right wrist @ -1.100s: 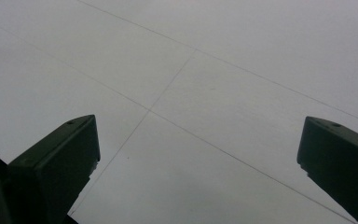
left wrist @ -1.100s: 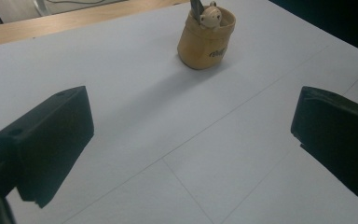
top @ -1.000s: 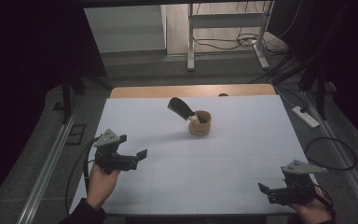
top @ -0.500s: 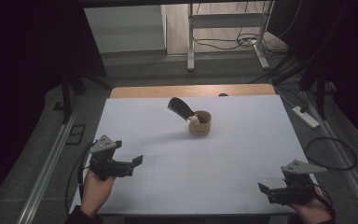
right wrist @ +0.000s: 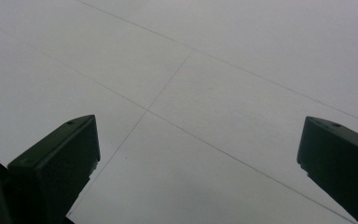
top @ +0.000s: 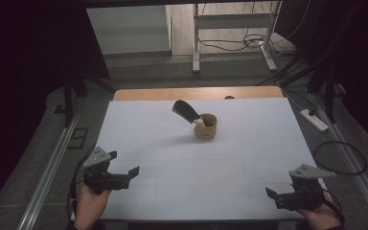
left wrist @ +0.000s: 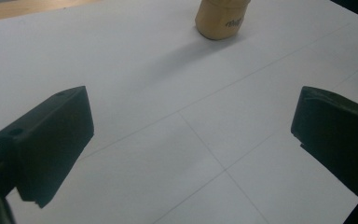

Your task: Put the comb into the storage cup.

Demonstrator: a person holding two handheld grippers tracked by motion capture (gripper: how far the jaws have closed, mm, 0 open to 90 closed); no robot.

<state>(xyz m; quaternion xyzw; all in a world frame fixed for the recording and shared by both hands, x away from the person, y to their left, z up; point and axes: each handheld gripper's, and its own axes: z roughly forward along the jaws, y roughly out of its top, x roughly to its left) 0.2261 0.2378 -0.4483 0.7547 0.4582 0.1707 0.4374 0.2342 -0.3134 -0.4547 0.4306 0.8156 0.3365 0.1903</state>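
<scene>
A small tan cup (top: pixel 205 127) stands just past the middle of the white table (top: pixel 249 143). A black scoop-like tool (top: pixel 184 111) leans out of it to the left, and something small and white (top: pixel 200 122) sits at its rim. My left gripper (top: pixel 132 172) is held low near the front left edge, open and empty, pointing right. In the left gripper view the cup (left wrist: pixel 221 18) shows far ahead beyond the wide-apart jaws of that gripper (left wrist: pixel 191 135). My right gripper (top: pixel 270 193) rests at the front right corner, open and empty, and in its own view it (right wrist: pixel 198 158) faces bare sheet.
Thin grid lines cross the white sheet (right wrist: pixel 168 84). A wooden strip (top: pixel 196 92) runs along the table's far edge. On the floor lie a power strip (top: pixel 314 120) at the right, cables (top: pixel 340 158), and a metal frame (top: pixel 230 28) at the back.
My left gripper has drawn back toward the front edge and slightly to the left. The right gripper and the cup have stayed in place.
</scene>
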